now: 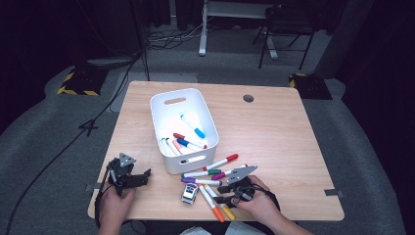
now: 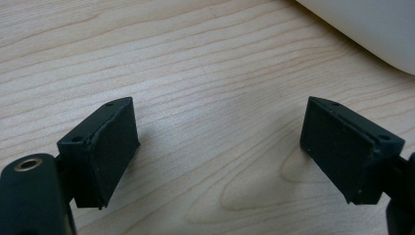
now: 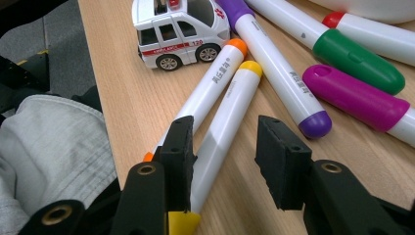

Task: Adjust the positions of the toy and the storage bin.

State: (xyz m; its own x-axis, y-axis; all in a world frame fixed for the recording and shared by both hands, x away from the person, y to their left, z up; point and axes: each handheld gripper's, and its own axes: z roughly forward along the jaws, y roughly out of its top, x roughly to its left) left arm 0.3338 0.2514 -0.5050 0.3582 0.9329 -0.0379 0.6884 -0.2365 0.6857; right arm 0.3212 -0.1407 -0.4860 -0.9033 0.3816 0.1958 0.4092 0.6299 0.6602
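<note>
Yellow-capped marker (image 3: 226, 128) lies flat on the wood surface (image 1: 274, 132), btwn my right gripper (image 3: 222, 147) fingers, which stand apart, not pinching yet. It looks light, stiff, smooth plastic, prob slippery, so I'd pinch mid-barrel. Orange marker (image 3: 210, 93) lies touching it, just outside the fingers. Left gripper (image 2: 220, 147) fingers wide, holding nothing. White bin (image 1: 161, 105) ahead holds several markers.

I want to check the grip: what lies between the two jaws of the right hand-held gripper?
In the right gripper view, the yellow marker lies on the table between the open jaws of the right hand-held gripper; neither pad presses it yet.
</note>
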